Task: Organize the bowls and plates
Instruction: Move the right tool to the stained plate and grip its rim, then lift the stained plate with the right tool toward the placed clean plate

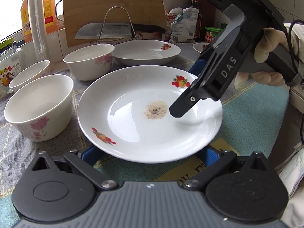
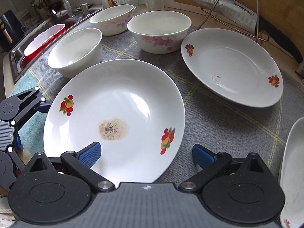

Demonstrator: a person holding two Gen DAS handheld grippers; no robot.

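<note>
Sink: you can see a steel sink [image 2: 17,55] far left in the right wrist view, with a red and white tub [image 2: 44,39] inside it.
Bowls: three white china bowls with pink flowers sit on the grey checked cloth [image 2: 218,125]. One bowl [image 1: 39,107] is near your left side, one small bowl [image 1: 29,75] is behind it, and one bowl [image 1: 89,63] is further back.
Left gripper: your left gripper [image 1: 150,152] sits low at the near edge of the dirty plate. Its blue fingers [image 1: 89,153] are spread wide, one on each side of the plate edge. You cannot tell if they touch it.
Dirty plate: the round white plate with fruit pictures [image 1: 133,133] lies flat on the cloth in the middle. It has a brown crumb spot [image 1: 155,110] in its middle.
Right gripper: your right gripper [image 2: 146,154] is above the right edge of the same plate. Its blue fingers [image 2: 90,153] are wide apart and hold nothing.
Back plate: a second white fruit plate [image 2: 233,66] lies behind, close to the far bowl.
Third plate: another white plate [image 2: 290,171] shows at the far right edge.
Knife: a big steel knife [image 2: 224,5] rests on a wire rack [image 1: 117,26] by a wooden board [image 1: 114,1].
</note>
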